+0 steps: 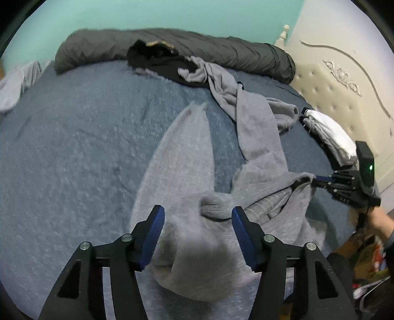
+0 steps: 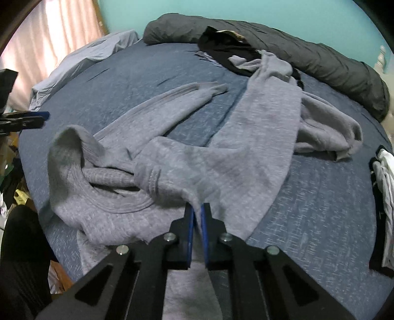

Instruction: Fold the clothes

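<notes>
The grey sweatshirt (image 2: 216, 172) lies crumpled on the blue bedspread (image 2: 320, 221), near the front edge of the bed. One sleeve (image 2: 172, 103) runs out flat toward the far left; the ribbed collar (image 2: 71, 152) is bunched and stands up at the near left. A second grey garment (image 2: 327, 133) lies just beyond and to the right, touching or overlapping the sweatshirt; where one ends and the other begins cannot be told.

The right gripper (image 2: 197, 211) is clenched on a fold of the sweatshirt, cloth pinched between its blue pads. The left wrist view confirms this: the gripper (image 1: 307, 178) meets the cloth edge at the right, with fabric drawn up to its tips.

The left gripper (image 1: 198, 214) stands released, jaws apart, with a blurred hump of the sweatshirt between them; the pads do not press on it.

Further out, a black garment (image 2: 221, 51) lies at the far side of the bed, against a long dark grey rolled quilt (image 2: 320, 64). A stack of white and black clothes (image 2: 384, 201) sits at the right edge. A pale blue sheet (image 2: 81, 61) is heaped at the far left. A cream padded headboard (image 1: 332, 86) stands at the right, and the wall (image 1: 172, 14) behind is turquoise.
</notes>
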Demonstrator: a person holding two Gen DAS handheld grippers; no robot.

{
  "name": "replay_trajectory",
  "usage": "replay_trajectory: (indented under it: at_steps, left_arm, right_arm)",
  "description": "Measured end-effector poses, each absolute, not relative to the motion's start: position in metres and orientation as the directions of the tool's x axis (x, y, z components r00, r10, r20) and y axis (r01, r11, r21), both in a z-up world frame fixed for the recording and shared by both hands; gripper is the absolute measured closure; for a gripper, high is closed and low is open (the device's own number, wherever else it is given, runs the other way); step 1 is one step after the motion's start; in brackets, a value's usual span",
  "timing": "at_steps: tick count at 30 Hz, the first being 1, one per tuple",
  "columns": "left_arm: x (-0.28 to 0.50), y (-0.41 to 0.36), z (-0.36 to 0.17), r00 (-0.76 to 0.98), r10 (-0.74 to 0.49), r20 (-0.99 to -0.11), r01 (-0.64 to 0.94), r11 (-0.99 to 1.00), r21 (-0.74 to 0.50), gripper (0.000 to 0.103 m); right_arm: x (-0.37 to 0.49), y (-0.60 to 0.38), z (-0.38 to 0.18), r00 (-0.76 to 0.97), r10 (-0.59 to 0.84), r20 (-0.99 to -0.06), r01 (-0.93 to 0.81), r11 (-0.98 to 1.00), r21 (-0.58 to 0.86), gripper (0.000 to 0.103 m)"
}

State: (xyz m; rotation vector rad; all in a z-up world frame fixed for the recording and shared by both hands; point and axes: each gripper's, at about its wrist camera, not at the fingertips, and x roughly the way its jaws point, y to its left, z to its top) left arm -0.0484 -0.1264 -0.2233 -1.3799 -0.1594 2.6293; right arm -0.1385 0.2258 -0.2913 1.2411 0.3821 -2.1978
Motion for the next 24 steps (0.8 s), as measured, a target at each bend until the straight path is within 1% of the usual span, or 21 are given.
replay_trajectory:
  at_steps: [6, 12, 16, 18, 20, 21, 22, 24]
  left_arm:
    - [-0.059, -0.147, -0.251, -0.508, 0.146, -0.849, -0.072, -0.989, -0.127, 0.041]
    - [-0.076, -0.175, -0.297, -0.446, 0.092, -0.890, 0.001, -0.995, -0.103, 0.041]
    - [-0.081, -0.183, -0.317, -0.414, 0.096, -0.905, 0.006, -0.994, -0.109, 0.041]
    - [-0.082, -0.186, -0.322, -0.409, 0.093, -0.908, 0.002, -0.995, -0.103, 0.041]
    - [-0.082, -0.190, -0.324, -0.409, 0.099, -0.907, 0.007, -0.994, -0.111, 0.041]
    - [-0.082, -0.193, -0.325, -0.411, 0.102, -0.906, 0.011, -0.993, -0.116, 0.041]
    - [-0.082, -0.196, -0.325, -0.413, 0.103, -0.905, 0.015, -0.993, -0.120, 0.041]
    - [-0.082, -0.198, -0.325, -0.415, 0.107, -0.904, 0.015, -0.992, -0.125, 0.041]
  right_arm:
    - [-0.136, 0.239, -0.287, -0.412, -0.341, -0.845, 0.589, -0.807, 0.038, 0.097]
    - [-0.139, 0.251, -0.292, -0.409, -0.338, -0.848, 0.566, -0.822, 0.055, 0.098]
    - [-0.139, 0.251, -0.292, -0.367, -0.424, -0.828, 0.594, -0.791, 0.142, 0.097]
    - [-0.138, 0.243, -0.291, -0.359, -0.442, -0.822, 0.618, -0.773, 0.146, 0.095]
    - [-0.137, 0.234, -0.291, -0.346, -0.460, -0.818, 0.647, -0.748, 0.146, 0.079]
    - [-0.138, 0.229, -0.292, -0.344, -0.456, -0.820, 0.656, -0.742, 0.138, 0.059]
    - [-0.138, 0.224, -0.293, -0.342, -0.453, -0.823, 0.665, -0.736, 0.129, 0.046]
    - [-0.140, 0.214, -0.296, -0.338, -0.445, -0.829, 0.682, -0.723, 0.110, 0.044]
